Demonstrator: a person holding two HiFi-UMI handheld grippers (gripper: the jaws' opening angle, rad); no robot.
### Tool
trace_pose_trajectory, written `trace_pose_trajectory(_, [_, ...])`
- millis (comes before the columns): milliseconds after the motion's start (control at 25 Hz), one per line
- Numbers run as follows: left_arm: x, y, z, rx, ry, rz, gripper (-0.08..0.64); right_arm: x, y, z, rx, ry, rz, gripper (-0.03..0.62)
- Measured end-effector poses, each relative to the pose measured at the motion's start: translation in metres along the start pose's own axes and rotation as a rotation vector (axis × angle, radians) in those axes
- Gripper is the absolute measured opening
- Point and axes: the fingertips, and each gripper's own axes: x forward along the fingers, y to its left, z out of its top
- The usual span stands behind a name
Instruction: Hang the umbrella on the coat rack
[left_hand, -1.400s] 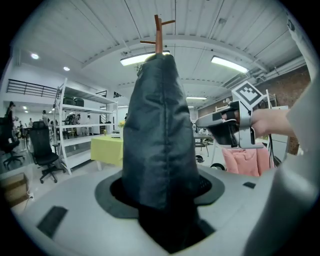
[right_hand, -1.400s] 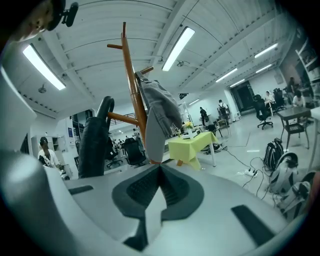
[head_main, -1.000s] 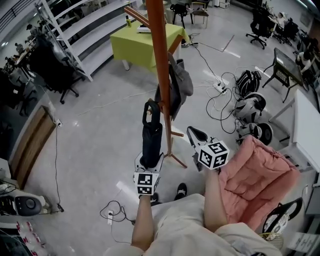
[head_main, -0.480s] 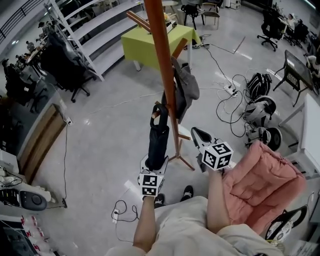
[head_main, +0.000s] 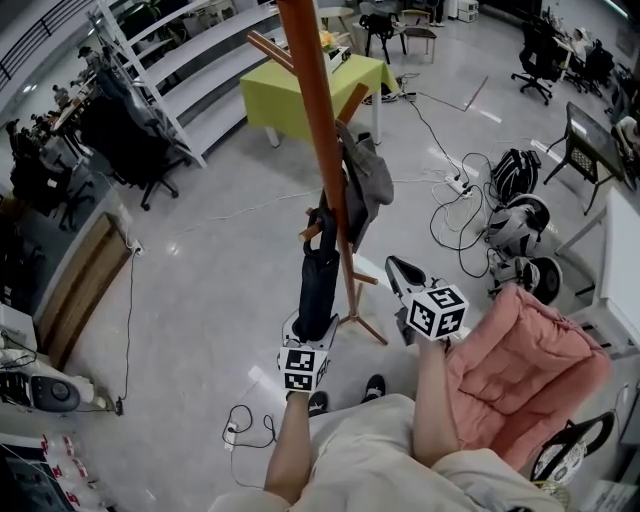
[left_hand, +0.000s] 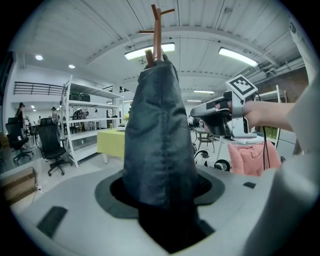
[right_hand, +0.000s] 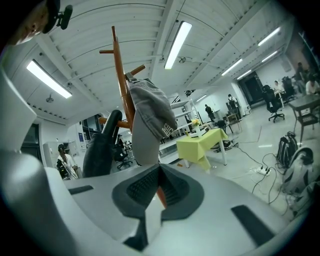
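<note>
Head view showed the person standing just beside the coat rack (head_main: 318, 120), a tall orange-brown pole with angled pegs, a grey garment (head_main: 365, 178) hanging from one of its upper pegs. The left gripper (head_main: 310, 336) was clamped on the lower end of the umbrella (head_main: 318, 288), a folded dark one in its sleeve, held upright right against the pole. The umbrella's loop handle sat level with a short lower peg; whether the loop was over that peg could not be told. In the left gripper view the umbrella (left_hand: 157, 140) rose from between the jaws and filled the middle, with the top of the rack (left_hand: 156, 30) above it.

The right gripper (head_main: 398, 270) was held to the right of the pole, clear of it and of the umbrella. In the right gripper view its jaws (right_hand: 159, 175) were drawn almost together with nothing between them, pointed up at the rack (right_hand: 120, 70), the garment (right_hand: 150, 115) and the umbrella's black handle (right_hand: 102, 145). A green table (head_main: 300, 88) stood beyond the rack, and a pink cushion (head_main: 525, 355) lay at the person's right.
</note>
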Motion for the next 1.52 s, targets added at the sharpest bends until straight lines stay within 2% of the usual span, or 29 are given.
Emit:
trace_pose_trajectory(640, [0.011, -0.007, -0.016, -0.030, 0.032, -0.041, 0.276, -0.010, -0.009, 0.003, 0.001, -0.010, -0.031, 0.005])
trace_pose_trajectory(1040, [0.015, -0.007, -0.017, -0.030, 0.036, -0.048, 0.284, -0.006, -0.004, 0.001, 0.011, -0.004, -0.009, 0.005])
trace_pose_trajectory(1520, [0.026, -0.006, -0.022, -0.045, 0.078, -0.052, 0.296, -0.008, -0.010, 0.001, 0.028, -0.001, -0.012, 0.005])
